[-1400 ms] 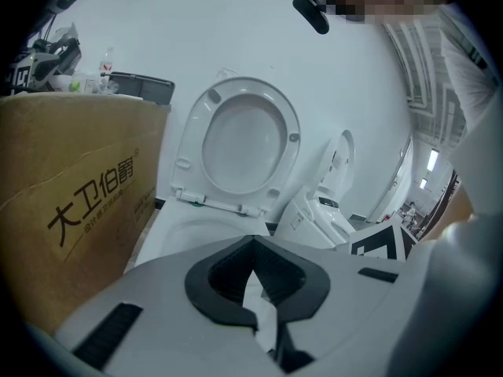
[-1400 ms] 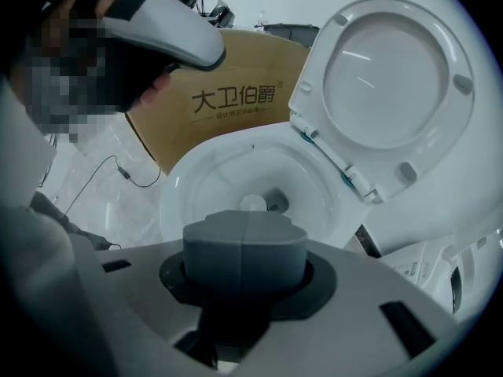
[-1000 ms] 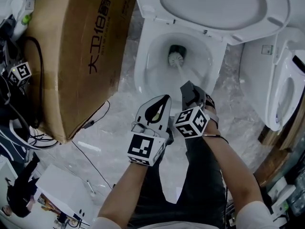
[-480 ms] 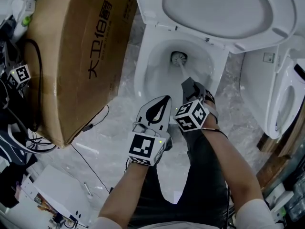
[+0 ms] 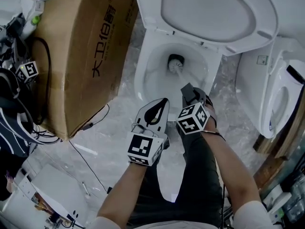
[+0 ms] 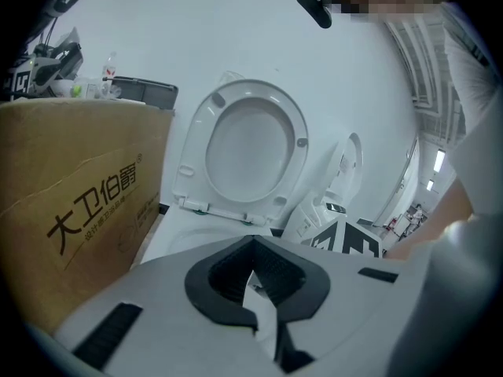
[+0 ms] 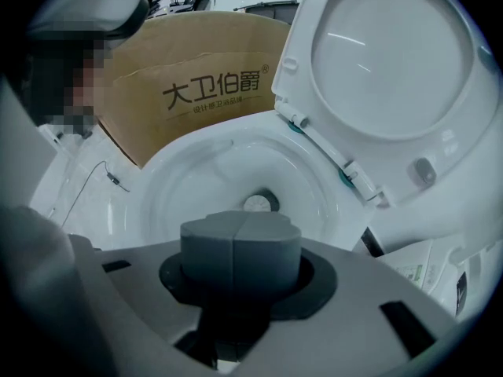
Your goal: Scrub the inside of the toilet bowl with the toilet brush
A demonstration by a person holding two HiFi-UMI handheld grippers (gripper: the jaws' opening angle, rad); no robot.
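The white toilet bowl [image 5: 143,75] stands open, its lid and seat [image 5: 217,11] raised. A toilet brush head [image 5: 175,61] sits deep in the bowl by the drain, its pale handle [image 5: 182,75] rising toward me. My right gripper [image 5: 188,90] is shut on that handle just above the front rim. In the right gripper view the closed grey jaws [image 7: 240,242] point at the brush head [image 7: 257,203] in the bowl [image 7: 196,171]. My left gripper [image 5: 161,104] hangs beside the right one, outside the bowl, shut and empty [image 6: 253,277].
A large brown cardboard box [image 5: 81,56] stands close against the toilet's left side. A second white toilet [image 5: 276,99] is at the right. A thin black cable [image 5: 90,123] runs over the plastic-covered floor. Cluttered gear lies at far left.
The brush head has shifted slightly inside the bowl, first back, then a little left and nearer. Both grippers stay almost where they were.
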